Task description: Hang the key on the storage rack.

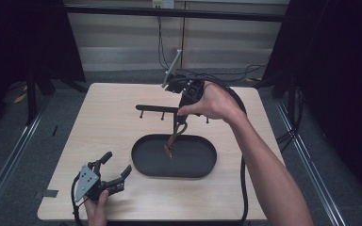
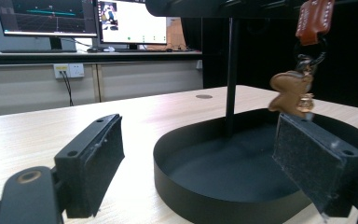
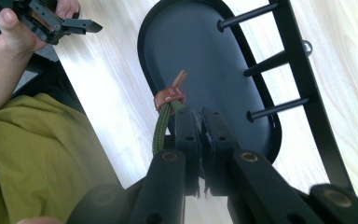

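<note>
Nearest the lens in the high view, my left gripper (image 1: 114, 173) rests low at the near-left corner of the pale wooden table (image 1: 108, 122), its jaws spread wide and holding nothing; seen from its own camera, the black pads frame the rim of the oval black tray (image 2: 182, 186). My right gripper (image 1: 178, 126) hangs over the middle of the table, jaws pressed together and pinching the green cord of a keychain (image 3: 162, 128) near its upper end. From that cord the keychain's brown leather tab (image 3: 170, 96) and a small tan, animal-shaped charm (image 2: 290, 91) dangle above the tray's floor, clear of it as far as I can tell. Rising from the tray is a thin black post carrying a crossbar with pegs, the rack (image 1: 158, 108), and the keychain hangs just beside that post, near the pegs but on none of them.
</note>
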`<state>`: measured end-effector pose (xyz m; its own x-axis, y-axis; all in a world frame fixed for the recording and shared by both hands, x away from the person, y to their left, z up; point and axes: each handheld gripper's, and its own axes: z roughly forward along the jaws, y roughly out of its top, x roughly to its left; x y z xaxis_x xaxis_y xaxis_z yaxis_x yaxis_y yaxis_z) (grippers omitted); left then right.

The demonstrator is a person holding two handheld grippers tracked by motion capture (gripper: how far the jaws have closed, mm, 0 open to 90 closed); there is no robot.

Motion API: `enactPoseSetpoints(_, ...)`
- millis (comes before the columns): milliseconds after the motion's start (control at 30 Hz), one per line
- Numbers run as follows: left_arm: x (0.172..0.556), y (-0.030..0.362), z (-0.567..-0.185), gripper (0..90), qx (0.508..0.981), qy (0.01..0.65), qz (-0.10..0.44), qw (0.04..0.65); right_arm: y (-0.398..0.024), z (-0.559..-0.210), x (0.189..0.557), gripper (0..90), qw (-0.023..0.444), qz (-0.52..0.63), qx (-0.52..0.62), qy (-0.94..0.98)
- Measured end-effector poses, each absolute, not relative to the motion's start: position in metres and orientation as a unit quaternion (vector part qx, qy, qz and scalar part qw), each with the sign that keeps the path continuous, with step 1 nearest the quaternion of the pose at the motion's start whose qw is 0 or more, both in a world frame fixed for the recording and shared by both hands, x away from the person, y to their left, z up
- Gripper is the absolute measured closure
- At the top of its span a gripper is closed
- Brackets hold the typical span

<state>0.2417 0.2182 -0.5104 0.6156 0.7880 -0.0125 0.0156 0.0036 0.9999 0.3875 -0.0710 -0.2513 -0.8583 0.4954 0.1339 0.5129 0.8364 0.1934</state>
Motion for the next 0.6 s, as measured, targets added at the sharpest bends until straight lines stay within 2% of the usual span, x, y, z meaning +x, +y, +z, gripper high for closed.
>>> enactPoseSetpoints(600,0.242,0.219,-0.51,15.8,0.641,0.314,0.306,0.63,-0.076,-0.269,0.414,86.4,0.031,-0.11,-0.288,-0.951)
